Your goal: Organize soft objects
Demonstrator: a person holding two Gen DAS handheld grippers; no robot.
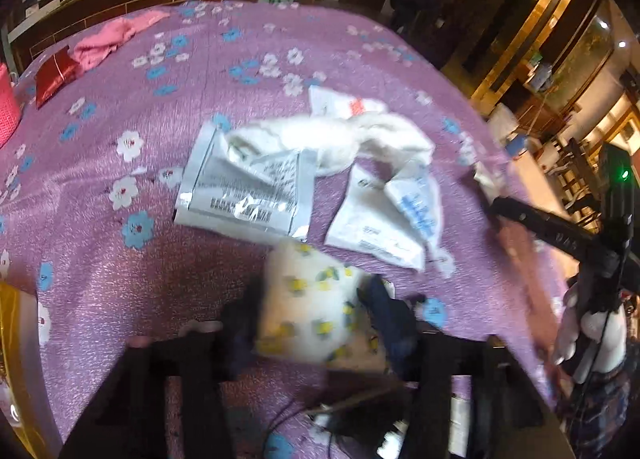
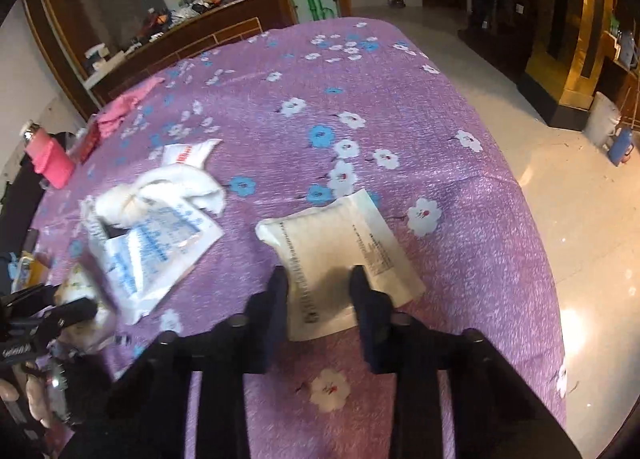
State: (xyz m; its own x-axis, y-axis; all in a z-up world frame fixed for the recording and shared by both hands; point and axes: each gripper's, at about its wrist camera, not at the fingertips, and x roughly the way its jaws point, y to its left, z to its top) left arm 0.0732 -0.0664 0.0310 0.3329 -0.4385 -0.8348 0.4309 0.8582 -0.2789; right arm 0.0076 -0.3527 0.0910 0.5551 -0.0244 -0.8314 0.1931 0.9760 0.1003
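Observation:
In the left wrist view my left gripper (image 1: pixel 312 319) is shut on a soft white pack with yellow print (image 1: pixel 308 307), held just above the purple flowered cover (image 1: pixel 120 267). The right wrist view has my right gripper (image 2: pixel 320 295) shut on the near edge of a flat cream packet (image 2: pixel 340 243) that lies on the cover. Between the two grippers lies a heap: a white towel (image 1: pixel 332 135), a silver packet (image 1: pixel 244 195), a white packet with blue print (image 1: pixel 384 219) and one with red print (image 1: pixel 348 103). The right gripper (image 1: pixel 496 199) shows blurred at the right of the left wrist view.
A pink cloth (image 1: pixel 116 35) and a red pouch (image 1: pixel 54 73) lie at the far left of the cover, beside a pink basket (image 1: pixel 6 107). The cover's right edge (image 2: pixel 536 243) drops to a pale tiled floor. A cluttered wooden counter (image 2: pixel 192 27) stands behind.

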